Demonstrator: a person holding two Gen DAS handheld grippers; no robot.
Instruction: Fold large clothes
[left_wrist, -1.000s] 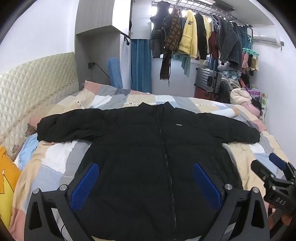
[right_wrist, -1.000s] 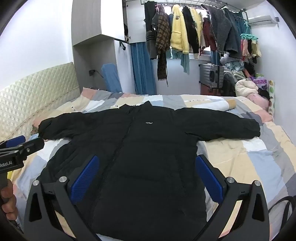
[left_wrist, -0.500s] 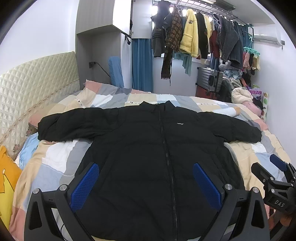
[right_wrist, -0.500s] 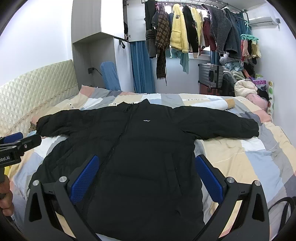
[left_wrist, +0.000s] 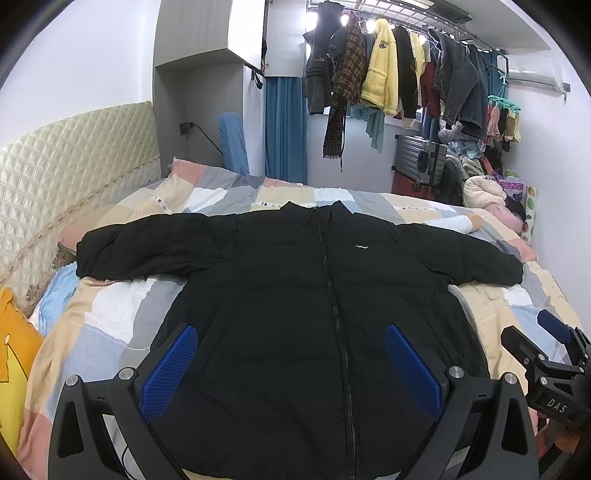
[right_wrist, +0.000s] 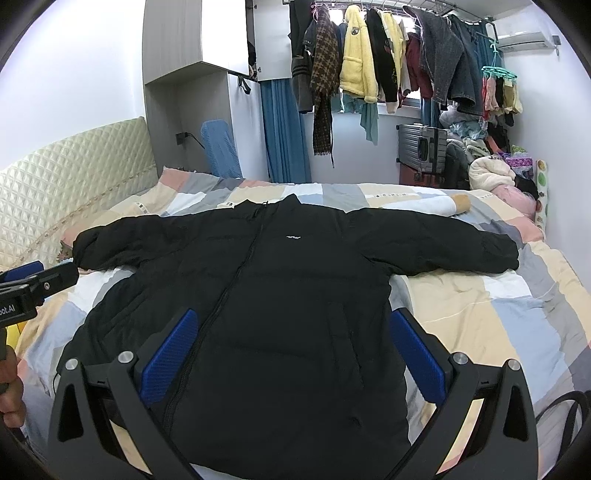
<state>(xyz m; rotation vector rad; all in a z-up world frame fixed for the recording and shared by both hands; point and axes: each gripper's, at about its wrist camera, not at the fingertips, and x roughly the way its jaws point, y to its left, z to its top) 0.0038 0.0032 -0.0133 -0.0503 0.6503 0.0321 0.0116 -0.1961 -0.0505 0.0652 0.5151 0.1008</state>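
A large black zip-up puffer jacket (left_wrist: 295, 295) lies flat and face up on the bed, zipped, both sleeves spread out to the sides; it also shows in the right wrist view (right_wrist: 277, 295). My left gripper (left_wrist: 291, 354) is open and empty, held above the jacket's lower hem. My right gripper (right_wrist: 291, 350) is open and empty too, above the hem a little further right. The right gripper also shows at the right edge of the left wrist view (left_wrist: 546, 354), and the left gripper at the left edge of the right wrist view (right_wrist: 33, 284).
The bed has a patchwork quilt (left_wrist: 110, 325) and a padded cream headboard (left_wrist: 66, 177) on the left. A yellow cushion (left_wrist: 14, 343) lies at the near left. A rail of hanging clothes (left_wrist: 399, 81), a suitcase (left_wrist: 421, 162) and piled clothes (left_wrist: 484, 188) stand beyond the bed.
Both grippers have risen and tilted slightly, so the jacket sits a little lower in both views. The jacket has not moved. Both grippers stay open.
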